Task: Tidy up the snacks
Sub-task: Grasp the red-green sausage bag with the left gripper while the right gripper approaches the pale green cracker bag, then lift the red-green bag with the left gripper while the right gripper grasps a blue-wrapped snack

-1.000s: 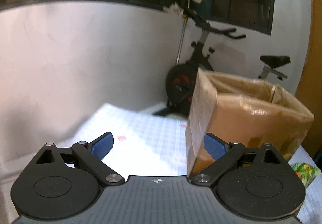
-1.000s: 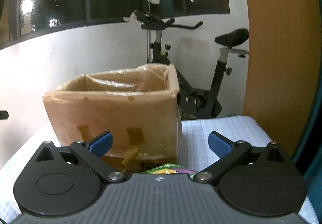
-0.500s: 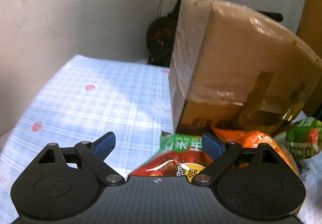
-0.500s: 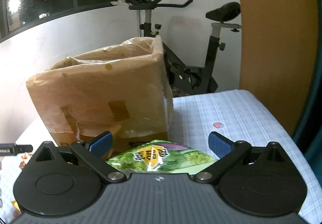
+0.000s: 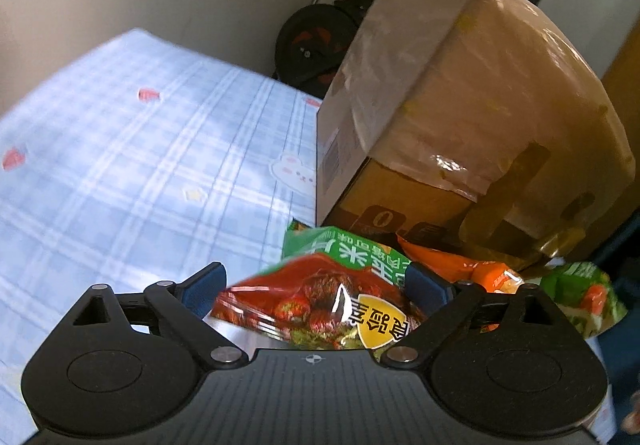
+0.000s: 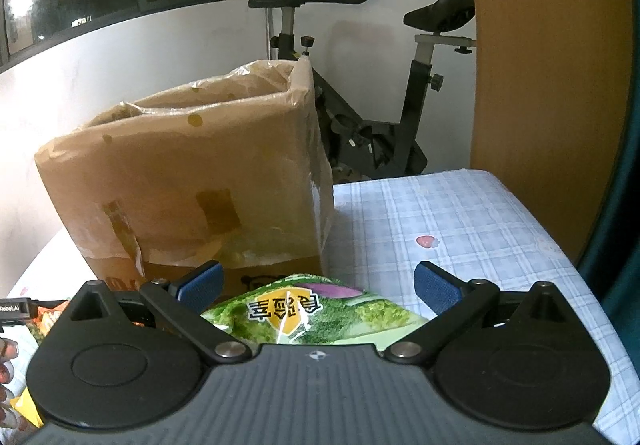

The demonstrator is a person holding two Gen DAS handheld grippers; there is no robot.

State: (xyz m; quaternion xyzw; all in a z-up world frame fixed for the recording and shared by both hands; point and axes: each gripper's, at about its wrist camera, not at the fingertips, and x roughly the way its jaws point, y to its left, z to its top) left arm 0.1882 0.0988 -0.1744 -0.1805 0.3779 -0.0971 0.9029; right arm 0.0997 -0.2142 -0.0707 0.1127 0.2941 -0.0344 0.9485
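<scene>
A tall cardboard box (image 5: 460, 117) lined with plastic stands on the checked blue cloth (image 5: 140, 165); it also shows in the right wrist view (image 6: 192, 189). My left gripper (image 5: 316, 283) is open, its jaws either side of a red snack bag (image 5: 316, 305). A green bag (image 5: 344, 249), an orange bag (image 5: 460, 265) and a green vegetable bag (image 5: 580, 293) lie behind it by the box. My right gripper (image 6: 318, 283) is open over a green snack bag (image 6: 316, 313) in front of the box.
An exercise bike (image 6: 380, 117) stands behind the table by a white wall. A wooden panel (image 6: 540, 85) rises at the right. More snack packets (image 6: 24, 325) lie at the left edge of the right wrist view. The cloth (image 6: 460, 229) extends right of the box.
Both grippers have tilted down and come closer to the snacks. The red bag now lies between my left jaws; the green bag sits between my right jaws. Both stay open.
</scene>
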